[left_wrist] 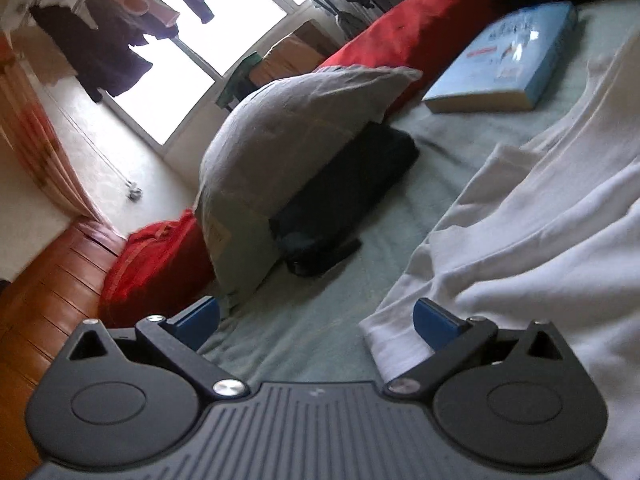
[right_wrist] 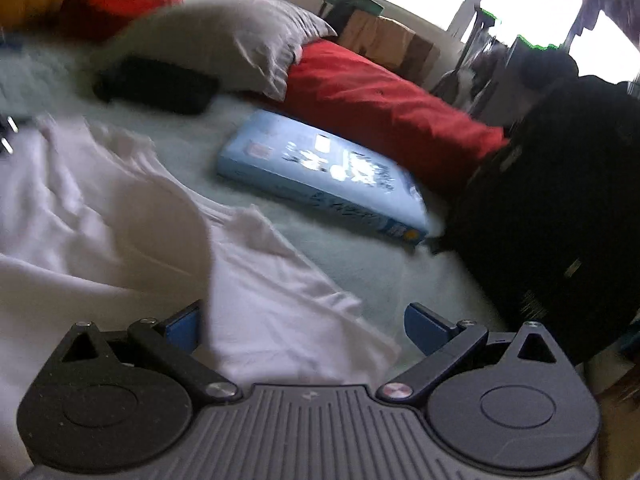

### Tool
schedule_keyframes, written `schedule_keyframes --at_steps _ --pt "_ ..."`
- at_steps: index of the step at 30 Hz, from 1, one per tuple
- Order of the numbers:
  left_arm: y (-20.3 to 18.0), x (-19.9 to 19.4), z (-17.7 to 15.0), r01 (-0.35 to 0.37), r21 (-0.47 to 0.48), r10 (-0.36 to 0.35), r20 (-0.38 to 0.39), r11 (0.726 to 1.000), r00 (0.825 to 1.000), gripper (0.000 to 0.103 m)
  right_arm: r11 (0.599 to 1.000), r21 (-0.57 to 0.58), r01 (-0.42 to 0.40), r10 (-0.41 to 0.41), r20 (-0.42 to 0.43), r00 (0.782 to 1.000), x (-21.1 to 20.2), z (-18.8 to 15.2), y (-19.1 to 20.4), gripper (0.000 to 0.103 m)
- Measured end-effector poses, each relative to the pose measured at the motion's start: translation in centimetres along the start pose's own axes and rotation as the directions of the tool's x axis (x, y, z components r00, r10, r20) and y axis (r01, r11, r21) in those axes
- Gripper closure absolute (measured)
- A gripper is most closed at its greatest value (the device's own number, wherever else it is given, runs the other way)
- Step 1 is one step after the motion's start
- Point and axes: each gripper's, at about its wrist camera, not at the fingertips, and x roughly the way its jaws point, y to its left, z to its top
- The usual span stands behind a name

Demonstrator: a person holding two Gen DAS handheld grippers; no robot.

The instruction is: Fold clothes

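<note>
- Pale green bedspread (left_wrist: 320, 320) forms the work surface; a bright window (left_wrist: 208, 52) stands beyond it, with dark clothes (left_wrist: 116, 52) hanging in front.
- White garment (left_wrist: 540, 240): my task item, lying rumpled on the bedspread. In the left wrist view it fills the right side; in the right wrist view it (right_wrist: 120, 216) fills the left side, one flap (right_wrist: 280, 292) spread flat toward my fingers.
- My left gripper (left_wrist: 316, 320): fingers spread wide, grasping nothing. The right blue pad (left_wrist: 434, 322) lies just at the garment's hem; the left one (left_wrist: 200, 316) is over bare bedspread.
- My right gripper (right_wrist: 304, 328): fingers likewise spread apart and holding nothing, with the flat flap of white cloth lying between them.
- Grey pillow (left_wrist: 288, 152): propped at the bed's far side, resting partly on a folded black item (left_wrist: 348, 196).
- Red bedding (left_wrist: 404, 28): runs along the far edge behind the pillow.
- Blue book (left_wrist: 516, 56): flat on the bedspread, near the garment but apart from it.
- Black bag (right_wrist: 560, 208): bulky, just beside the book's corner in the right wrist view, which is blurred.
</note>
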Motion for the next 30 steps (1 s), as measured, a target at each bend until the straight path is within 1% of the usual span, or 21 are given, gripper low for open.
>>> schedule_keyframes --at_steps 2,3,4,5,6,8,9,11,14,16,18,20,23,25,27,29,30 --pt "1.4 -1.3 -0.4 0.11 -0.061 -0.109 0.021 0.992 0.994 0.001 0.994 0.082 -0.065 0.063 0.022 0.998 -1.7 -0.8 -0.9 0.0" --pt "2.1 -1.9 -0.6 0.166 -0.09 -0.164 0.034 0.982 0.986 0.001 0.988 0.124 -0.095 0.092 0.033 0.995 -2.6 -1.3 -1.2 0.0" --pt "2.5 -2.5 -0.8 0.235 -0.118 -0.231 0.045 0.965 0.972 0.001 0.981 0.155 -0.117 0.112 0.043 0.993 -3.4 -1.9 -1.4 0.0" --pt "3.0 -3.0 -1.1 0.302 -0.144 -0.297 0.057 0.942 0.953 0.001 0.976 0.171 -0.134 0.127 0.051 0.991 -4.0 -2.2 -1.4 0.0" --pt "3.5 -3.6 -1.3 0.366 -0.17 -0.359 0.071 0.915 0.931 0.001 0.971 0.185 -0.151 0.142 0.06 0.988 -4.6 -2.6 -1.4 0.0" --pt "4.0 -4.2 -1.7 0.439 -0.225 -0.433 0.081 0.87 0.898 0.001 0.96 0.214 -0.182 0.169 0.079 0.983 -5.6 -3.4 -1.4 0.0" --pt "4.0 -4.3 -1.8 0.457 -0.244 -0.45 0.086 0.856 0.889 0.001 0.957 0.226 -0.183 0.167 0.089 0.982 -6.0 -3.8 -1.4 0.0" --pt "3.5 -4.6 -1.7 0.481 -0.239 -0.473 0.094 0.843 0.876 0.001 0.965 0.215 -0.151 0.132 0.1 0.986 -6.2 -4.1 -1.2 0.0" --pt "1.9 -4.5 -0.9 0.487 -0.203 -0.481 0.083 0.85 0.873 0.001 0.98 0.174 -0.094 0.088 0.041 0.995 -4.7 -3.7 -1.3 0.0" --pt "1.2 -4.7 -0.5 0.511 -0.188 -0.504 0.087 0.839 0.859 0.001 0.986 0.157 -0.06 0.061 -0.003 0.998 -2.9 -3.1 -1.8 0.0" --pt "0.8 -4.4 -0.3 0.534 -0.197 -0.527 0.089 0.822 0.845 0.001 0.989 0.146 -0.025 0.03 -0.038 0.999 -1.1 -2.4 -2.4 0.0" --pt "0.6 -3.9 -0.2 0.551 -0.216 -0.545 0.092 0.806 0.834 0.001 0.984 0.176 0.005 0.002 -0.039 0.999 0.5 -1.5 -3.6 0.0" --pt "0.8 -3.3 -0.3 0.57 -0.251 -0.566 0.095 0.783 0.819 0.001 0.954 0.298 0.025 -0.027 0.002 1.0 1.6 -0.4 -5.8 0.0" --pt "1.3 -2.8 -0.5 0.573 -0.283 -0.571 0.099 0.769 0.815 0.001 0.929 0.37 0.018 -0.032 0.034 0.999 1.5 -0.1 -6.8 0.0" --pt "2.2 -2.2 -0.8 0.576 -0.335 -0.578 0.105 0.745 0.809 0.001 0.915 0.402 -0.03 -0.002 0.078 0.997 0.4 -0.5 -6.9 0.0" --pt "3.3 -1.3 -1.2 0.581 -0.398 -0.588 0.119 0.71 0.8 0.007 0.909 0.41 -0.072 0.031 0.105 0.994 -0.7 -1.2 -6.6 0.0" --pt "3.9 -0.9 -1.3 0.583 -0.432 -0.594 0.128 0.688 0.795 0.014 0.91 0.405 -0.088 0.047 0.11 0.993 -1.2 -1.6 -6.2 0.0"
